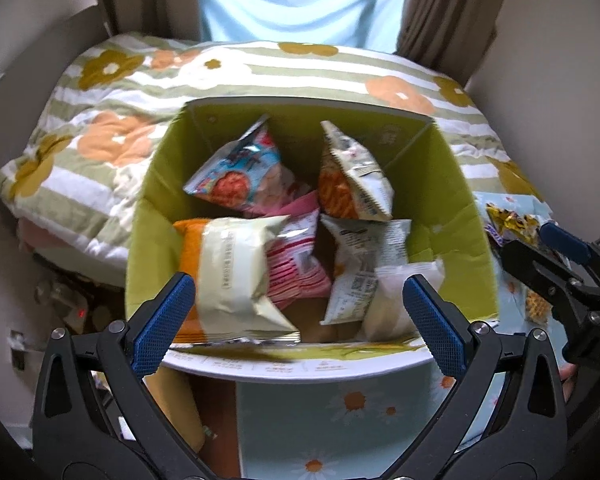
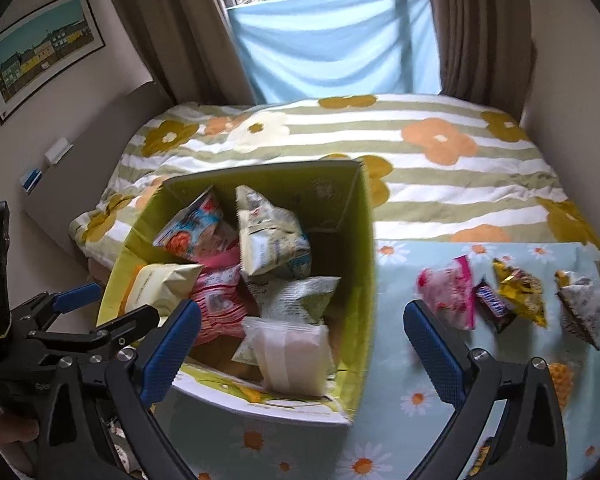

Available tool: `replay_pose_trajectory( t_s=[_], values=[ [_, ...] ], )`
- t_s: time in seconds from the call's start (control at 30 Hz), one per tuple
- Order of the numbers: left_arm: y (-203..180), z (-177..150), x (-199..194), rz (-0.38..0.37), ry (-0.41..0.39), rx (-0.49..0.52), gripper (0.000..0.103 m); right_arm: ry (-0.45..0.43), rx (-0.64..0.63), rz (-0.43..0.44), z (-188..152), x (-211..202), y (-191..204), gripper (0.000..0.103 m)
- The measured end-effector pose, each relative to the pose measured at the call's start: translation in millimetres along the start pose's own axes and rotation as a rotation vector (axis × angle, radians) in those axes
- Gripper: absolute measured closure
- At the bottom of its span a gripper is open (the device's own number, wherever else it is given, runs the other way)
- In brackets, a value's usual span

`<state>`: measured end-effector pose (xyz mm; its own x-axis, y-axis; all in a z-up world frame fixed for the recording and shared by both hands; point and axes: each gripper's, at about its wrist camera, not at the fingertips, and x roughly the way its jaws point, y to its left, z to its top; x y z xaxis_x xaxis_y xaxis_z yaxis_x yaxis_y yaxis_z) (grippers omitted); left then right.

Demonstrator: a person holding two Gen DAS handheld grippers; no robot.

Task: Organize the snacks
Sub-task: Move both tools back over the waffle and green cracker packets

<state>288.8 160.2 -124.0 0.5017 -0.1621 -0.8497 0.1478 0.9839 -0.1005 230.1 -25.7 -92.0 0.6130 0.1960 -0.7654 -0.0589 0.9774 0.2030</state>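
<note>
A green cardboard box stands on a daisy-print cloth and holds several snack bags. A cream and orange bag lies near its front left. A clear white packet leans at its front. My left gripper is open and empty just above the box's near rim. My right gripper is open and empty above the box's right front corner. On the cloth right of the box lie a pink bag, a dark candy bar, a yellow bag and a grey triangular bag.
A flowered striped quilt covers the bed behind the box. Brown curtains and a blue sheet hang at the window. A framed picture hangs on the left wall. The right gripper's fingers show at the left wrist view's right edge.
</note>
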Motion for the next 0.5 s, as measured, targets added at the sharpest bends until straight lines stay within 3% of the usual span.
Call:
replay_pose_trajectory(
  t_s=[0.37,0.5],
  values=[
    [-59.5,9.8,-2.8,-0.14,-0.025,0.14,0.0,-0.067,0.06,-0.151,-10.7,-49.2,-30.0,0.002],
    [-87.9,8.0,-7.2,-0.157,-0.037,0.196,0.0,-0.091,0.098,-0.189,-16.9,-68.9,-51.2,0.002]
  ],
)
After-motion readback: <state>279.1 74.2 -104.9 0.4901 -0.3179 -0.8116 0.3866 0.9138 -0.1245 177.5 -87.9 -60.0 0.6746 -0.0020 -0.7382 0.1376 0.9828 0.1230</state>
